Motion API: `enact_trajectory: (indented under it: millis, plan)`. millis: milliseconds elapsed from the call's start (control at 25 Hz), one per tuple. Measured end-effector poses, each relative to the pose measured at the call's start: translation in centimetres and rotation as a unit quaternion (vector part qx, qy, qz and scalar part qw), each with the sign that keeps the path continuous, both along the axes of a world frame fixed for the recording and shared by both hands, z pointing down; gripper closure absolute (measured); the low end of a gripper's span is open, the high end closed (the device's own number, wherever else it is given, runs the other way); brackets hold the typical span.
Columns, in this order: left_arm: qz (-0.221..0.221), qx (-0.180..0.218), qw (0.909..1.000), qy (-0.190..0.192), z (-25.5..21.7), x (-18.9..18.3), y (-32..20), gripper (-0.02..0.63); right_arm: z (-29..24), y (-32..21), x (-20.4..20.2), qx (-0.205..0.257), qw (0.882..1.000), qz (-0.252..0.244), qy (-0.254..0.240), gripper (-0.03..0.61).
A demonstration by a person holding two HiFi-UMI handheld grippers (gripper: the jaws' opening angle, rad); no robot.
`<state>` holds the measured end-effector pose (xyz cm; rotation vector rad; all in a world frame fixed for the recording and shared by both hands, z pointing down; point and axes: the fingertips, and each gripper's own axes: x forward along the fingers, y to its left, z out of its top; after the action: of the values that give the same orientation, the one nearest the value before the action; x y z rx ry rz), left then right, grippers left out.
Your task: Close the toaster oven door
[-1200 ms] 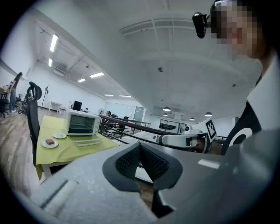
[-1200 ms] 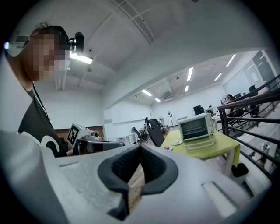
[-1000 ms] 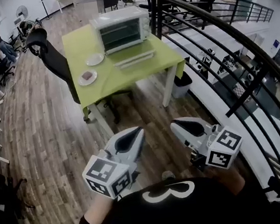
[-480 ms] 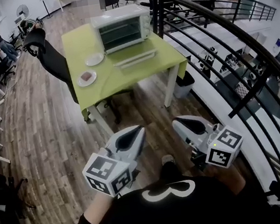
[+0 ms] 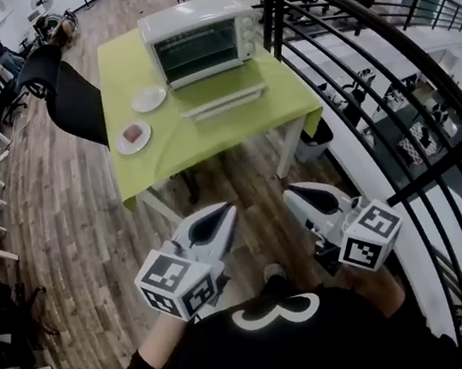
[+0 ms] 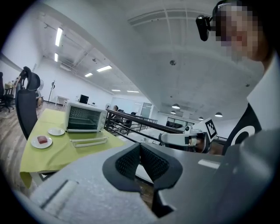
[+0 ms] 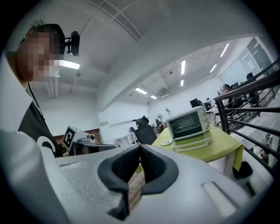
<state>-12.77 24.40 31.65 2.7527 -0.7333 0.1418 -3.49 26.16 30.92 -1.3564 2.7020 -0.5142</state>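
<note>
Not started. Left to do: walk up to lime-green desk (image 5: pixel 206 135), reach white boxy toaster oven (image 5: pixel 195 41) at far edge, lift dropped-open glass door (image 5: pixel 225 100). Left tongs (image 5: pixel 224 219), right tongs (image 5: pixel 296 198) pressed together, empty, well apart from desk.

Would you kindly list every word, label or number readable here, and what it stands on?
No text here is readable.
Toaster oven: any print is too small to read.
Left gripper and right gripper: black-and-white square patterns, no letters.
Shirt: a white curled mark, not clearly a character.
</note>
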Motion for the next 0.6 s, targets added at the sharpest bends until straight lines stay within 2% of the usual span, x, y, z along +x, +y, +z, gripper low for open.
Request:
enact_trajectory:
  millis: [360,600]
  plan:
    - [-0.015,-0.006,0.9998,-0.012,0.3,8.7,-9.9,0.603,0.7,-9.2,8.0,-0.013,1.000,-0.022,-0.007,0.577]
    - [-0.028,-0.005,0.9995,-0.010,0.8,11.5,-13.2,0.601,1.4,-12.5,11.4,-0.015,1.000,-0.023,0.005,0.577]
